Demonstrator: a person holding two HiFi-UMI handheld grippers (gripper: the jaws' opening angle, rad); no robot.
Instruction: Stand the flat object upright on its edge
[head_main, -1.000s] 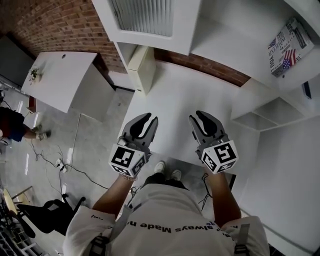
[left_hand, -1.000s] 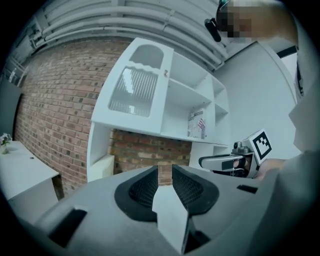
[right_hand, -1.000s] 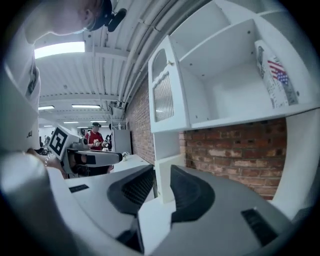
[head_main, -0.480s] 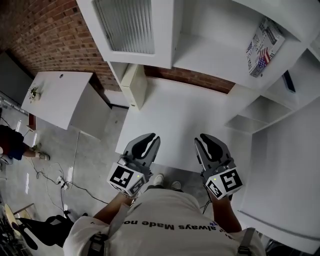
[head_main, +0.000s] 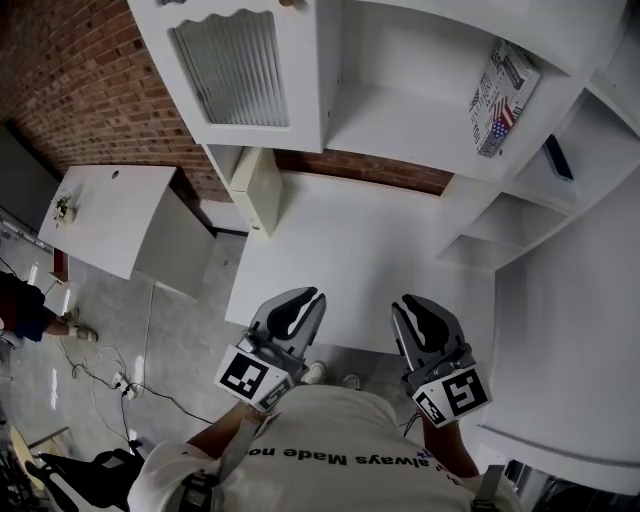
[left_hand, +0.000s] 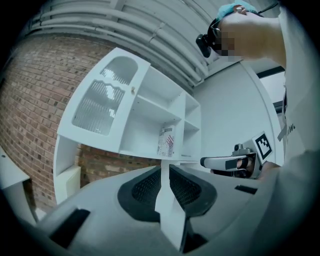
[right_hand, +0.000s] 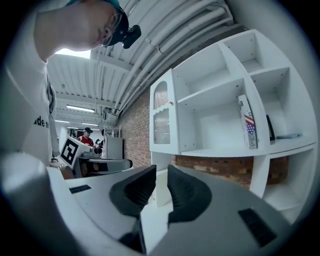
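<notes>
Insp. note: bench station w/ shelf unit

Left tool (head_main: 305, 297): clenched, empty. Only a sliver of white bench shows between its pads in the left gripper view. Right tool (head_main: 417, 302): jaws closing, slim gap left, nothing between them. Both hang side by side over the near edge of the bench (head_main: 350, 225), close to the person's body and well apart from any work item. Judgement: a parked posture, not a reach. Tools are tucked in and drawn shut because nothing is being handled.

Flat object (head_main: 500, 90) (printed cover, flag motif): sits on its narrow edge in the open compartment of the shelf unit (head_main: 400, 120), at the compartment's right end, just beside the divider (right_hand: 259, 100). Right gripper view shows it near vertical w/ a slight tilt. Whether its top touches the divider: cannot tell. Judgement: set next to that wall so any lean is caught rather than ending in a fall.

Other: dark item (head_main: 558, 157) propped in the next compartment to the right, not involved. Cabinet door (head_main: 235, 65) w/ ribbed pane at the unit's left.

Task status (judged): object stands on edge w/ neither tool supporting it; req. appears met. Risk: slight tilt + thin base, so a knock to the shelf could tip it
</notes>
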